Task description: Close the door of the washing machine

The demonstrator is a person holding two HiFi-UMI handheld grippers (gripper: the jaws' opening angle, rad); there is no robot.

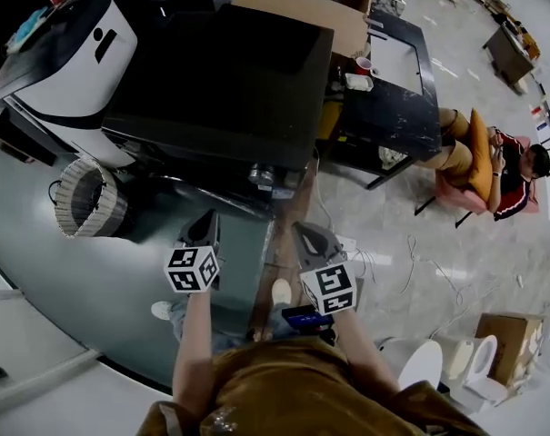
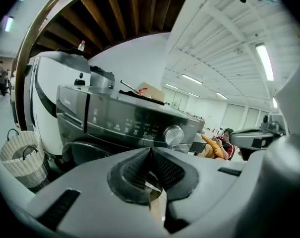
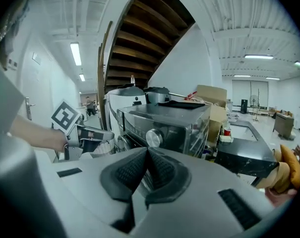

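— What is the floor looking like around the washing machine [image 1: 220, 80]?
— In front of the washing machine a glossy grey-green floor [image 1: 93, 280] is spreading out. Toward its right, as the person faces it, pale tiles [image 1: 438, 243] are taking over, with thin cables [image 1: 411, 275] trailing across them.
— What is standing by it?
— A white appliance [image 1: 75, 62] is sitting just beside the washing machine on its left, and a woven basket [image 1: 88, 198] is standing on the floor near that front corner. A cardboard box [image 1: 302, 3] is resting behind it, and a black table [image 1: 397, 98] is standing at its right. Beyond that table a person [image 1: 506, 171] is sitting. A wooden staircase [image 3: 150, 29] is rising above the washing machine.
— And the door?
— The dark round door [image 2: 88, 150] is showing under the control panel. I cannot tell whether it is latched.
— The grippers?
— The left gripper [image 2: 150, 150] and the right gripper [image 3: 147, 150] are both hovering in front of the washing machine, pads pressed together, pinching nothing.
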